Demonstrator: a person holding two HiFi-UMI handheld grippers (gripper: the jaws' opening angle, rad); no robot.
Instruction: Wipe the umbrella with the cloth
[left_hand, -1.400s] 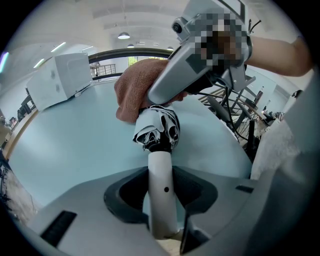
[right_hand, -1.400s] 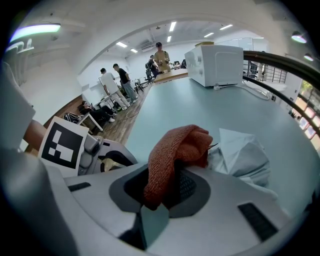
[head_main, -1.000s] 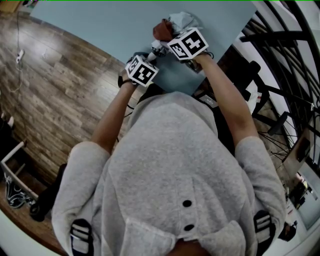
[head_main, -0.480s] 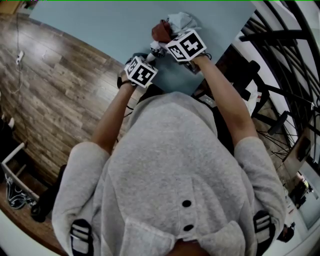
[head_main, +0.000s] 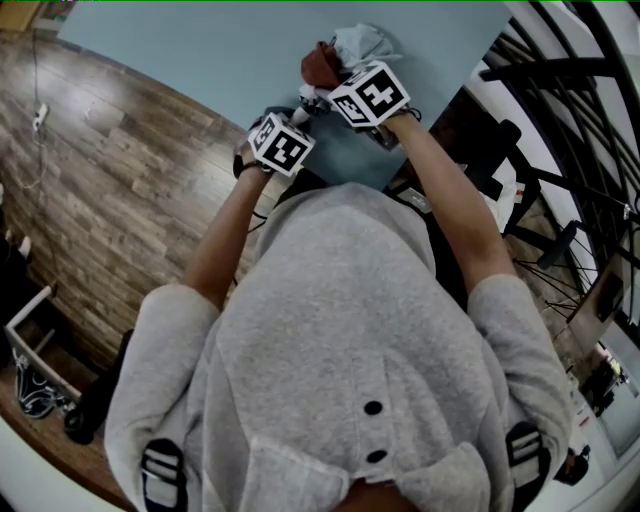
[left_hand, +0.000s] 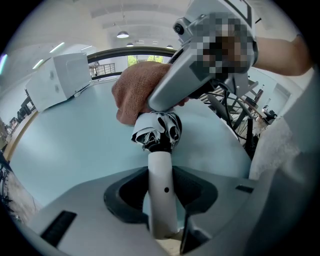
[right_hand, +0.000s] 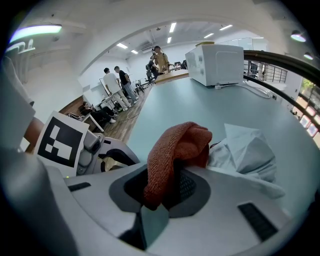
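Evidently cloth (left_hand: 136, 95) rests against umbrella (left_hand: 160, 165)

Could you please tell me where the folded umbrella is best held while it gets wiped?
By its white handle, coming from the butt end along its length. The handle is a straight, rigid-looking cylinder, while the canopy is loose, bunched fabric. The left tongs are closed on it there, leaving the canopy free for the cloth in the right tongs.
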